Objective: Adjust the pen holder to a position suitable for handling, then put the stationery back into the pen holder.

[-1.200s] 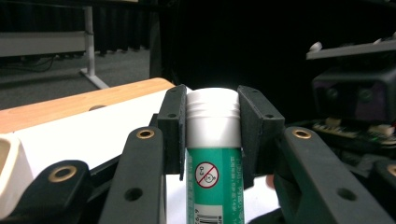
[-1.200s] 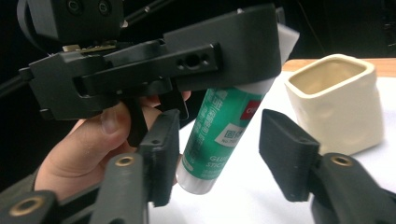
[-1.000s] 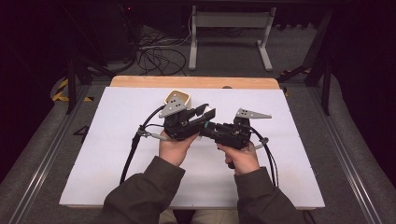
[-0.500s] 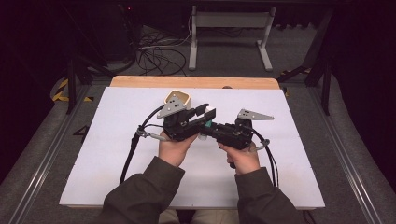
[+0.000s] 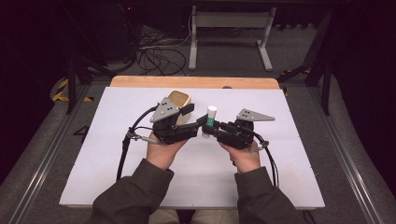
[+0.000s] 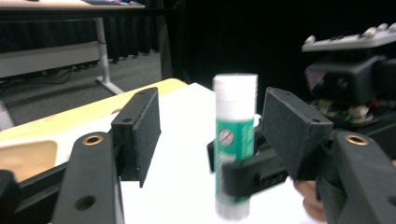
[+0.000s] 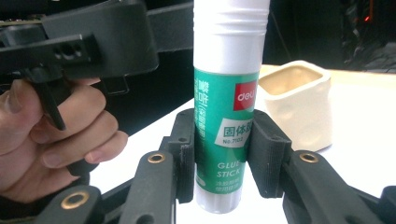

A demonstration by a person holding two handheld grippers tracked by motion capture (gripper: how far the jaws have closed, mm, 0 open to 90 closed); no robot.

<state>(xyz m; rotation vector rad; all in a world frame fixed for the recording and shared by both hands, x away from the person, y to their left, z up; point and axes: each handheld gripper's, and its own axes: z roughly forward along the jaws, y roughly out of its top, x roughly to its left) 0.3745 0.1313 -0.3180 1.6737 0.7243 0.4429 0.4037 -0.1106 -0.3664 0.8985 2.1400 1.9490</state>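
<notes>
1. Hand-held gripper on the right [image 5: 211,129] clamps the upright glue stick [image 5: 210,121] at frame centre, above the surface [image 5: 280,154].
2. Left hand-held gripper [image 5: 196,117], clenched a second ago, has just been opening; its pads now flank the stick, released.

Recording lab, black curtains [image 5: 364,46], white-topped table [image 5: 140,163], floor cables [image 5: 159,53]

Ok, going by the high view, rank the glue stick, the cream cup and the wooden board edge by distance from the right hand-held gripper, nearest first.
1. Glue stick: upright, clamped in the right hand-held gripper.
2. Cream cup: farther left, behind the left hand-held gripper.
3. Wooden board edge: along the table's far side.
</notes>
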